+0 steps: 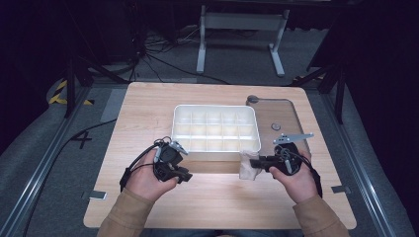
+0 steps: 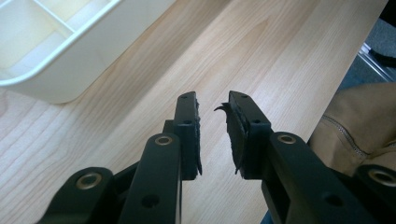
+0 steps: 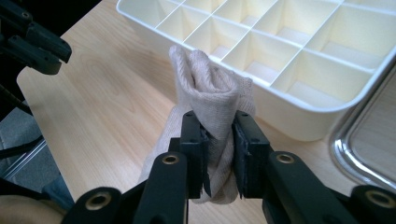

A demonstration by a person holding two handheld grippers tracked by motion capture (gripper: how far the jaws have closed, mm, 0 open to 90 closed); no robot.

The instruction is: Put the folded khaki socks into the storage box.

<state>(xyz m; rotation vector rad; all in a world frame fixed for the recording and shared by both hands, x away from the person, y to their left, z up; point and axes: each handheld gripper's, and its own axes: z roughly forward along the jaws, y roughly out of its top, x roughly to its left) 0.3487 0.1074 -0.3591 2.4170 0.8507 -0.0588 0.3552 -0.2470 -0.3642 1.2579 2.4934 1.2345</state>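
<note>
right tool (image 3: 218, 154): grips rolled cloth (image 3: 210, 100) | divided tray (image 3: 299, 51): compartments bare

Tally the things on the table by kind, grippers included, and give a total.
Rolled beige cloth: 1, pinched in the right gripper
White divided box: 1, compartments empty
Clear lid or tray to the right of the box: 1
Hand-held grippers: 2, the left gripper holding nothing
Total: 5
</note>
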